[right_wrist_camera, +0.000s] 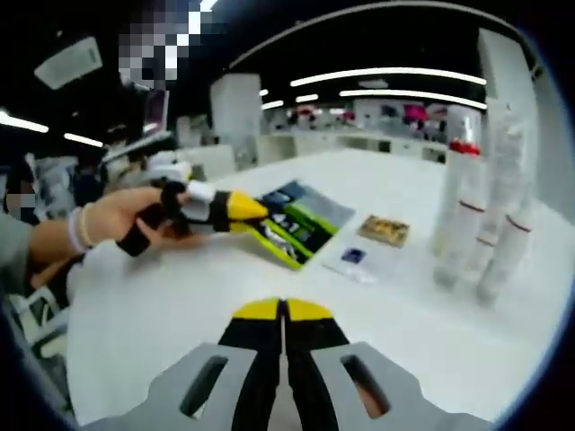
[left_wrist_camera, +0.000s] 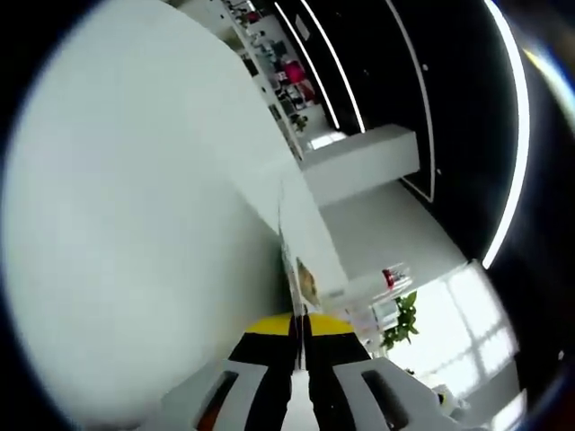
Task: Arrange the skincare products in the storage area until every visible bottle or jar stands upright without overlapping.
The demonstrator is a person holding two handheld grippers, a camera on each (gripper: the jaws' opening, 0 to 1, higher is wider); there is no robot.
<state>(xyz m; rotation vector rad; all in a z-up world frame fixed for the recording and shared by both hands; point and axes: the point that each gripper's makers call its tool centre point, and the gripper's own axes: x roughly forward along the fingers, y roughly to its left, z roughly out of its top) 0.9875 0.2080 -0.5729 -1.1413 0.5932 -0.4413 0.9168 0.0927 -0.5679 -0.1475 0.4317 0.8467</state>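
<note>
Right black-and-yellow two-jaw gripper (right_wrist_camera: 284,310) clenched, jaws pressed together, nothing between them, above the white tabletop (right_wrist_camera: 162,305).
Left black-and-yellow gripper (right_wrist_camera: 241,208), held in a person's hand (right_wrist_camera: 121,218), reaches in from the left with jaws together, tip at the green-and-dark printed booklets (right_wrist_camera: 296,224). Past them lie a small blue sachet (right_wrist_camera: 352,256) and a flat tan patterned box (right_wrist_camera: 384,230). The clear tall skincare bottles with red bands (right_wrist_camera: 481,224) stand upright, clustered at the table's right. In the left gripper view its own jaws (left_wrist_camera: 301,325) are clenched, empty, pointed at a white wall (left_wrist_camera: 135,224).
</note>
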